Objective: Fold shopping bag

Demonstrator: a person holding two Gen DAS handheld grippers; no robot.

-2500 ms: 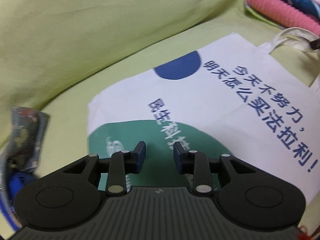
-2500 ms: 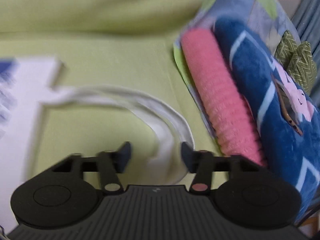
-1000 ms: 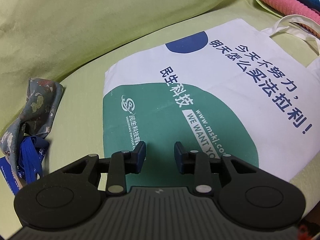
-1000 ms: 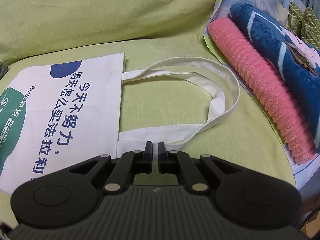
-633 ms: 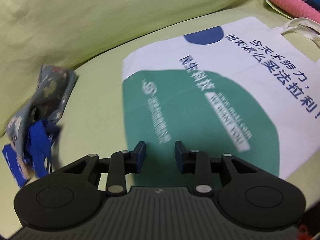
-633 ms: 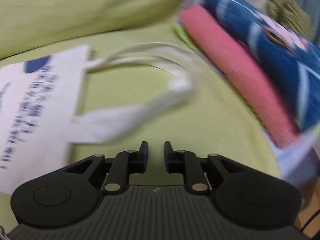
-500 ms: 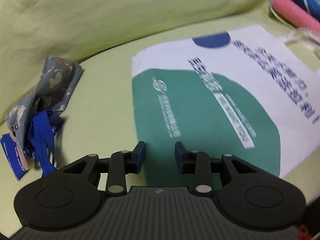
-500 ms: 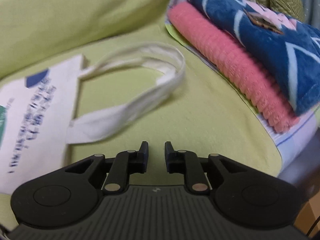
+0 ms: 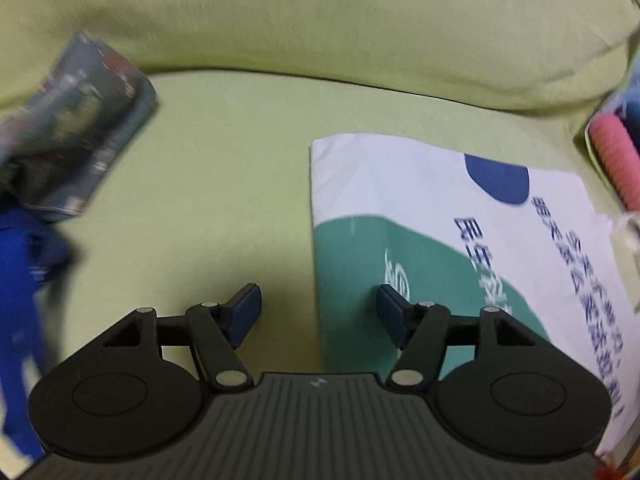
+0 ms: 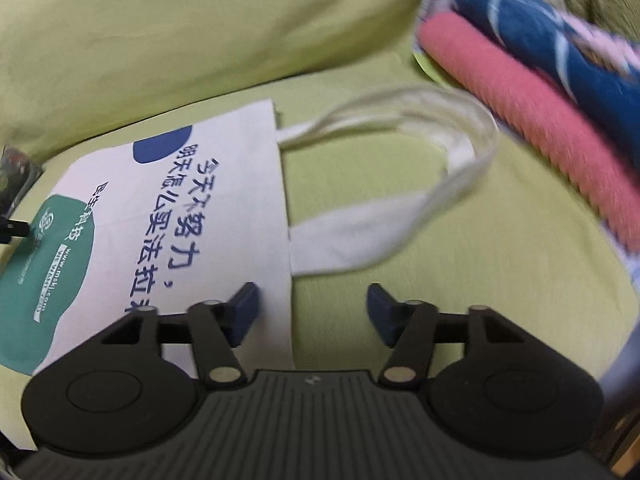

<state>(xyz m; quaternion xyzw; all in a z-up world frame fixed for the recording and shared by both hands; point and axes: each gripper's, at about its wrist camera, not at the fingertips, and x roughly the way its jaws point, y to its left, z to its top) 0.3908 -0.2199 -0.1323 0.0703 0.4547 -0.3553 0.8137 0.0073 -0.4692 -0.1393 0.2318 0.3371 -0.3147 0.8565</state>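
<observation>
Both grippers, left and right, shifted to bag edges, jaws opening empty; thin cloth might slip.

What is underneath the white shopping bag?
The shopping bag lies flat on a yellow-green cushion, which shows bare around it and inside its handles. Whatever lies beneath the bag's body is covered and cannot be seen.

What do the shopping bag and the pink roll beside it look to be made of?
Shopping bag: likely matte woven cotton canvas; it lies limp and flat, with printed lettering and soft webbing handles. Pink roll: probably plush or knit fabric, ribbed and fuzzy; blur leaves it uncertain.
</observation>
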